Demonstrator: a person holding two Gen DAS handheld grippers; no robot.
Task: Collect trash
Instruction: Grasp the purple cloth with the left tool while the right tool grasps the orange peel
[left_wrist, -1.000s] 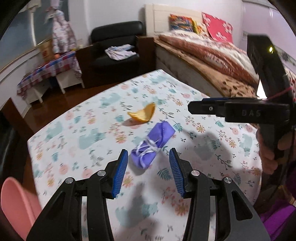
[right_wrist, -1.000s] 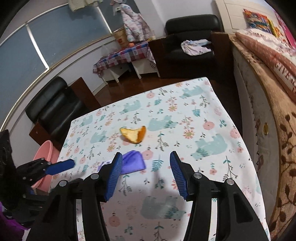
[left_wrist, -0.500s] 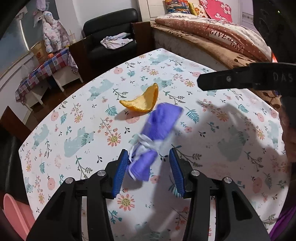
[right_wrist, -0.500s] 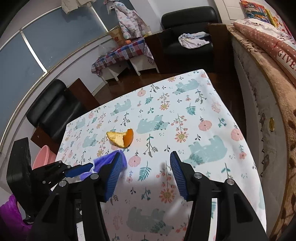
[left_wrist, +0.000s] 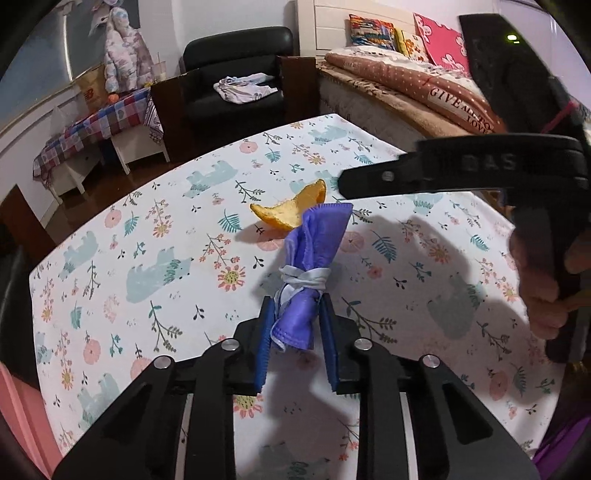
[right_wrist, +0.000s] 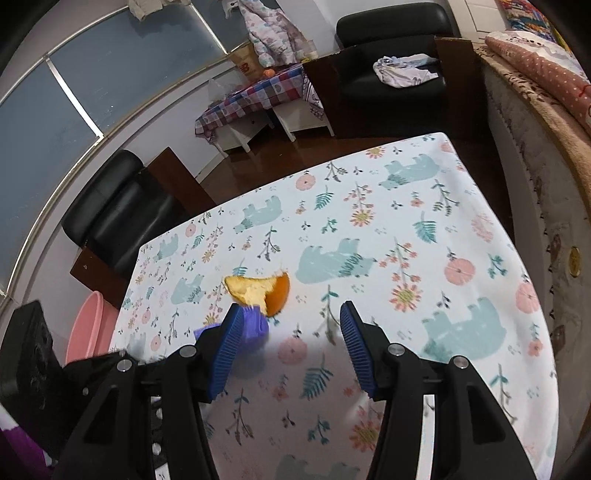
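The table (left_wrist: 424, 314), covered with a flowered cloth, is the reference for all positions below. Beyond its far edge stand a black armchair (left_wrist: 236, 74) and a bed (left_wrist: 406, 85); a pink basin (right_wrist: 86, 328) sits on the floor off its left side.

Near the table's centre lies a rolled purple face mask (left_wrist: 314, 258), bound by its white ear loops. An orange peel (right_wrist: 260, 291) lies just beyond the mask's far end.

The left gripper (left_wrist: 297, 332) is closing, and its blue pads already press the near end of the mask. The right gripper (right_wrist: 291, 350) stands wide apart with nothing between its pads, aimed toward the peel.

Risks:
- The hold is on the loose end only; the soft roll may slip out or unfurl on lifting.
- The mask's far end sits next to the peel and may drag it.
- The two grippers work close together and may collide.

Limits of view: the right gripper's left finger covers most of the mask in the right view. Whether mask and peel touch cannot be determined. The basin is cut off.
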